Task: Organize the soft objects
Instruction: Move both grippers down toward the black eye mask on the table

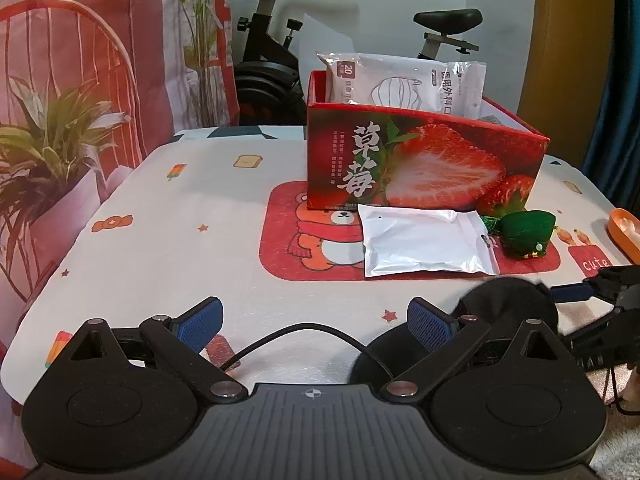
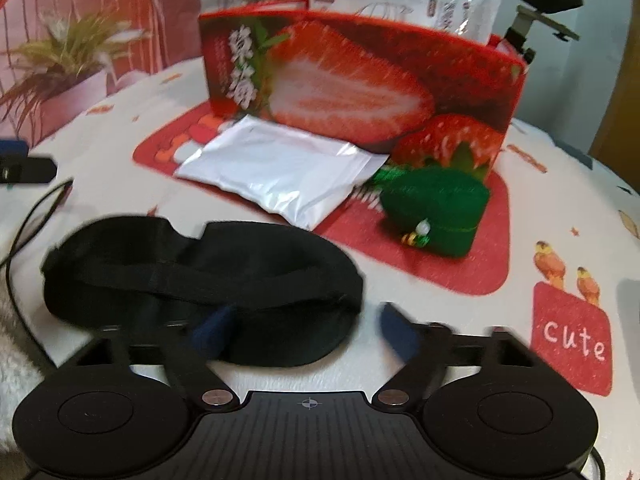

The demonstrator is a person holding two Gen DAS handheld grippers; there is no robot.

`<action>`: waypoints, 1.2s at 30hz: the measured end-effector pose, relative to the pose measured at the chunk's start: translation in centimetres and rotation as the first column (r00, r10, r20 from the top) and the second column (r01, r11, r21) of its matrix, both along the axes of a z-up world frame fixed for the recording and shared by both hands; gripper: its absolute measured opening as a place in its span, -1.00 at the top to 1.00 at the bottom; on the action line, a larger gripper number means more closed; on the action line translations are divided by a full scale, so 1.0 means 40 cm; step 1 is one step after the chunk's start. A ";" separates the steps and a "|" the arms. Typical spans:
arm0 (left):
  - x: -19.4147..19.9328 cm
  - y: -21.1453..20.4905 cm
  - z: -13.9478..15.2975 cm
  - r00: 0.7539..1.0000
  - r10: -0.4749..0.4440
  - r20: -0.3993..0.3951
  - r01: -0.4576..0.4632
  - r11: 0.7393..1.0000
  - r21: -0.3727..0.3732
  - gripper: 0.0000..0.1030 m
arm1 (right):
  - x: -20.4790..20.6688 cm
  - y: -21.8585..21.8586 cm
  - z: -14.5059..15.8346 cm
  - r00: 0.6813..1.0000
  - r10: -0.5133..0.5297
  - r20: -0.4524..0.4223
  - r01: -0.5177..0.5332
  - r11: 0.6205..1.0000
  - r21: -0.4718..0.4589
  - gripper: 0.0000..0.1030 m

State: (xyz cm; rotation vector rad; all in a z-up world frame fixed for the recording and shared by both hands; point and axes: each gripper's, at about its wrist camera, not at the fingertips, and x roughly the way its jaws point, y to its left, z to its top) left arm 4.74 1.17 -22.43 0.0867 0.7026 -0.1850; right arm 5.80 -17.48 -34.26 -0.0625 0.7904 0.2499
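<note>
Straddling the black eye mask [image 2: 200, 272], the right gripper [image 2: 308, 332] fingers are spread, unpinched. The left gripper [image 1: 316, 324] is held spread, empty, beside the strawberry box [image 1: 424, 160].

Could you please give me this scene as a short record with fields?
surface: white cartoon-print tablecloth
container: red strawberry-print cardboard box, mask packets inside
in front of box: flat white plastic pouch, green fabric sachet
near edge: black fabric eye mask
left tool: open, empty
right tool: open around the mask's edge
</note>
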 end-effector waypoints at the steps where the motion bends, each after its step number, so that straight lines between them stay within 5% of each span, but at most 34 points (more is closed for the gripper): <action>1: 0.000 0.001 0.000 1.000 0.002 0.000 -0.002 1.000 -0.001 -0.94 | 0.002 -0.001 0.003 1.000 -0.003 0.002 0.003 1.000 0.003 -0.13; 11: 0.003 0.000 0.000 1.000 0.012 -0.004 -0.012 1.000 -0.007 -0.94 | 0.005 -0.017 0.006 0.999 -0.051 0.011 0.050 0.999 0.017 0.12; 21: 0.005 -0.004 0.000 1.000 0.005 0.000 -0.005 1.000 -0.009 -0.85 | -0.003 -0.099 -0.002 0.979 -0.204 -0.004 0.203 0.977 0.056 0.15; 28: 0.013 -0.029 0.009 0.998 -0.056 0.026 0.056 0.998 -0.003 -0.62 | -0.008 -0.124 -0.004 0.965 -0.263 -0.007 0.263 0.962 0.069 0.15; 36: 0.090 -0.091 -0.030 0.980 -0.182 -0.082 0.177 0.982 -0.061 -0.54 | -0.009 -0.117 -0.006 0.962 -0.273 -0.003 0.273 0.960 0.060 0.15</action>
